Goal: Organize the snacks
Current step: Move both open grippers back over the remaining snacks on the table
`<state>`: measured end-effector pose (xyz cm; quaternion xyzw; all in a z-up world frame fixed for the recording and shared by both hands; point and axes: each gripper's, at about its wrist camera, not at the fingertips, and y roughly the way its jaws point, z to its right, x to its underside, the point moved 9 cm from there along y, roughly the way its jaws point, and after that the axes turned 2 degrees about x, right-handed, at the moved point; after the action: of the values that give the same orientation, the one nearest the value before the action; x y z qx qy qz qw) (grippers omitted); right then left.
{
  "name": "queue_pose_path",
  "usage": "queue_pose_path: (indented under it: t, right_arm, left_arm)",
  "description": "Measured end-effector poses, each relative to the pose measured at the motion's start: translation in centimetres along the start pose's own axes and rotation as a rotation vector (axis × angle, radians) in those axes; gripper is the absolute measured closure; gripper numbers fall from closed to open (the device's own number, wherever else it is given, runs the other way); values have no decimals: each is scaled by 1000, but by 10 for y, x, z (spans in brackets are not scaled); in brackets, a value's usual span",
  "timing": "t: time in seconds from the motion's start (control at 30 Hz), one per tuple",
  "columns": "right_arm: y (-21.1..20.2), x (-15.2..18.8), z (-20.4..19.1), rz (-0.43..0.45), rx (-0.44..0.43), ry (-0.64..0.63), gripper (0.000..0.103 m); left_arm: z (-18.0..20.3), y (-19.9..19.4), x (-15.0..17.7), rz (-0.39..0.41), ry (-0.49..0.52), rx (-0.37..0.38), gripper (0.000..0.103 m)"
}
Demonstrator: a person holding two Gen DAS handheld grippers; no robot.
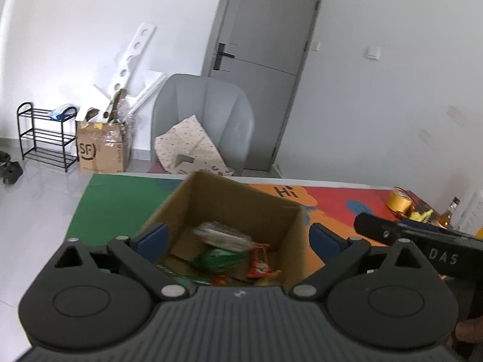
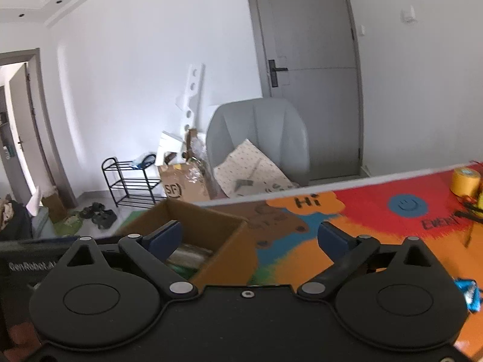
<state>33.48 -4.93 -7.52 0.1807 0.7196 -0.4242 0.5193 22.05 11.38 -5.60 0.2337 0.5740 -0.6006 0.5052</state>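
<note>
An open cardboard box [image 1: 208, 199] stands on the colourful table mat. Inside lie several snack packets: a pale clear one [image 1: 223, 236], a green one [image 1: 217, 259] and a red one [image 1: 259, 262]. My left gripper [image 1: 238, 236] is open and empty, held above the box with its blue fingers on either side of the opening. My right gripper [image 2: 250, 238] is open and empty, over the box's right wall [image 2: 229, 250]. A blue-wrapped snack [image 2: 469, 295] lies on the mat at the right edge of the right wrist view. The right gripper's body shows at the right of the left wrist view [image 1: 422, 241].
A yellow tape roll [image 1: 400, 200] and a bottle [image 1: 446, 214] stand at the table's far right; the roll also shows in the right wrist view [image 2: 465, 181]. A grey chair [image 1: 205, 120] with a cushion stands behind the table. A cardboard carton [image 1: 102, 147] and a shoe rack [image 1: 45, 135] stand by the wall.
</note>
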Motion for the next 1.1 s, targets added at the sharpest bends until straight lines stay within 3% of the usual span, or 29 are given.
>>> queue_pose_path:
  t: [0.6,1.1]
  right_arm:
    - [-30,34,79,-48,119,88,0]
    - [-48,52,148,-43,195,175,0]
  left_arm:
    - [79,11,21,-58,113,71,0]
    - [118,33,28,-90,136,113,0]
